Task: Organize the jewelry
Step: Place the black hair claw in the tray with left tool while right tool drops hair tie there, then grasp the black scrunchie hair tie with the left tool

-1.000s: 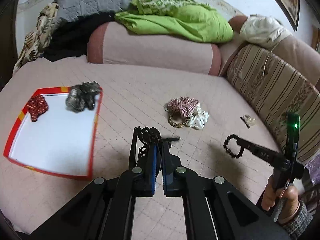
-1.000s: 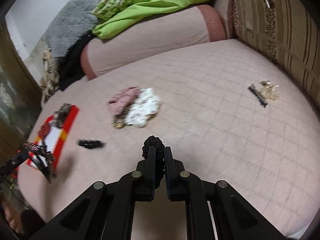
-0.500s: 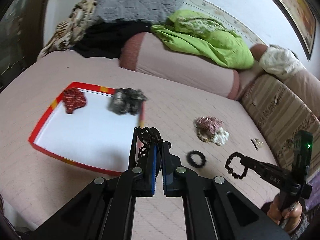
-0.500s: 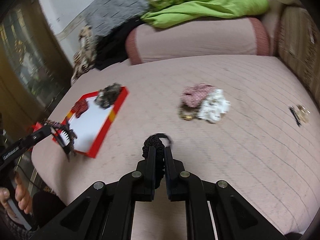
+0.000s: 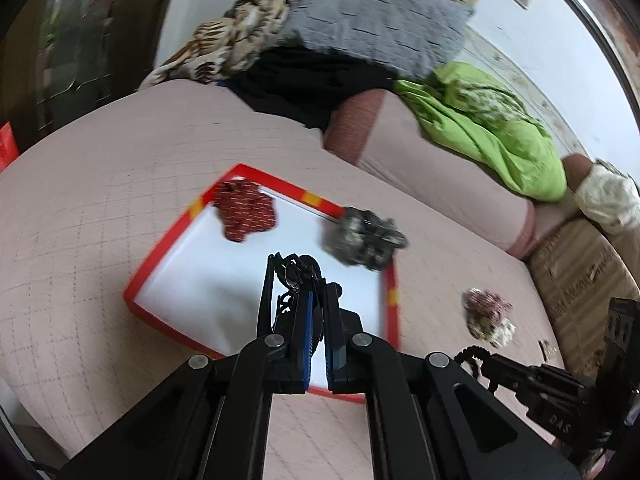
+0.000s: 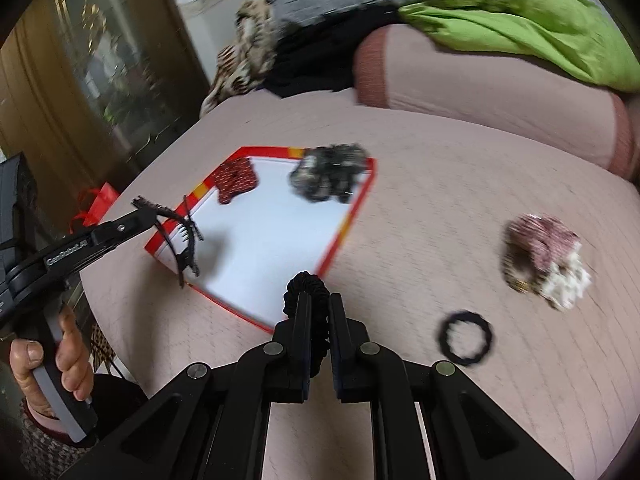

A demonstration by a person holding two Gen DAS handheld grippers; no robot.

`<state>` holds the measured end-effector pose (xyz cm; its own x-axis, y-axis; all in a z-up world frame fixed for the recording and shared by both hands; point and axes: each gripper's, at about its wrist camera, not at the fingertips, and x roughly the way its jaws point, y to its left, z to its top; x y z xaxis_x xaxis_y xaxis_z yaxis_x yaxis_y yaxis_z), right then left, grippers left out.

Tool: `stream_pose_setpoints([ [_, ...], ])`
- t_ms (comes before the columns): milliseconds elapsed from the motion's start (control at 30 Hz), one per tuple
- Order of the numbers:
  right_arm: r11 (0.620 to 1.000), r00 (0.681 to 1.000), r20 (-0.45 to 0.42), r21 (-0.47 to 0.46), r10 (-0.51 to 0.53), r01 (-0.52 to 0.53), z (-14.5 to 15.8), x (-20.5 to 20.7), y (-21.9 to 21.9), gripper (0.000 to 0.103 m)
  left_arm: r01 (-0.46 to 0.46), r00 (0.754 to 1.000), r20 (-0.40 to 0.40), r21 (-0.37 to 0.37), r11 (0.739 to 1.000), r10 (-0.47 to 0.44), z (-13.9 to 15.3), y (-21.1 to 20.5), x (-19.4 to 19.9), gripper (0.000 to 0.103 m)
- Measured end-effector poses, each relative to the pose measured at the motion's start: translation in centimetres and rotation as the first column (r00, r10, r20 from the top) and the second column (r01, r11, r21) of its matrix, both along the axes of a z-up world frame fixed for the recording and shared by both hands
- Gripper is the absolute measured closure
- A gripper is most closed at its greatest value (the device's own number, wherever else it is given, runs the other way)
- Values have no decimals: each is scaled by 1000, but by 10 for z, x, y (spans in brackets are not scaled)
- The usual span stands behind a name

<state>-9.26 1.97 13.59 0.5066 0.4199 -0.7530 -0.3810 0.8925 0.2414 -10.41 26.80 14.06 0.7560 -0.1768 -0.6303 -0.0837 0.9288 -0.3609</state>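
My left gripper [image 5: 316, 292] is shut on a black claw hair clip [image 5: 290, 276] and hangs over the white floor of a red-rimmed tray [image 5: 160, 248]. The right wrist view shows the clip [image 6: 184, 236] above the tray's left edge [image 6: 176, 216]. A red scrunchie [image 5: 244, 210] and a grey-black scrunchie [image 5: 364, 236] lie at the tray's far side. My right gripper [image 6: 318, 300] is shut on a black hair tie [image 6: 306, 284], just outside the tray's near corner. On the bed to its right lie another black hair tie [image 6: 466, 338] and a small pile of scrunchies [image 6: 544, 252].
A pink quilted bed cover [image 5: 100, 200] lies under everything. Behind are a pink bolster [image 5: 440, 168], a green blanket [image 5: 492, 128], a grey cushion [image 5: 372, 28] and patterned cloth [image 5: 232, 48]. A striped backrest [image 5: 580, 264] closes the right side. A red bag [image 6: 100, 204] stands past the bed's left edge.
Both grippers have swung left towards the tray and rolled. The left one with its clip now hangs over the tray. The right one with its hair tie has reached the tray's corner.
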Motion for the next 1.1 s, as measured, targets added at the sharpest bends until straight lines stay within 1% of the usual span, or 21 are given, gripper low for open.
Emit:
stream_pose_setpoints([
  [133,999,999,-8,-4,35,-35,-7,16,33,94,-55,998,-27,-23,998,54,-13,27,17,99],
  [267,999,997,-57,14,53,-52,-23,39,65,94,-98,994,-57,-57,994,95,-29,48,27,98],
  [400,998,993,-95,0,67,-67,-42,52,88,94,-119,991,-68,-60,991,114,-36,60,35,98],
  [600,997,988,-136,-15,72,-75,-63,59,99,94,-130,988,-96,-95,987,121,-49,72,55,98],
  [700,997,987,-140,-16,78,-81,-68,60,101,94,-143,985,-105,-87,986,133,-53,72,63,98],
  [833,995,989,-122,-51,81,-88,-70,59,104,92,-152,984,-101,-69,986,144,-54,70,67,98],
  [867,995,990,-118,-55,80,-87,-69,59,104,92,-146,986,-94,-66,987,140,-53,69,66,96],
  [900,995,991,-114,-58,76,-83,-68,59,104,90,-139,987,-86,-65,988,133,-52,67,65,92],
  [967,996,991,-114,-53,71,-78,-66,59,102,87,-139,989,-64,-56,989,135,-49,66,60,58],
  [1000,996,991,-112,-53,67,-73,-64,58,101,84,-148,988,-46,-51,988,146,-46,66,56,55],
  [1100,997,993,-98,-46,59,-63,-58,54,95,77,-153,988,2,-43,987,153,-38,66,44,54],
])
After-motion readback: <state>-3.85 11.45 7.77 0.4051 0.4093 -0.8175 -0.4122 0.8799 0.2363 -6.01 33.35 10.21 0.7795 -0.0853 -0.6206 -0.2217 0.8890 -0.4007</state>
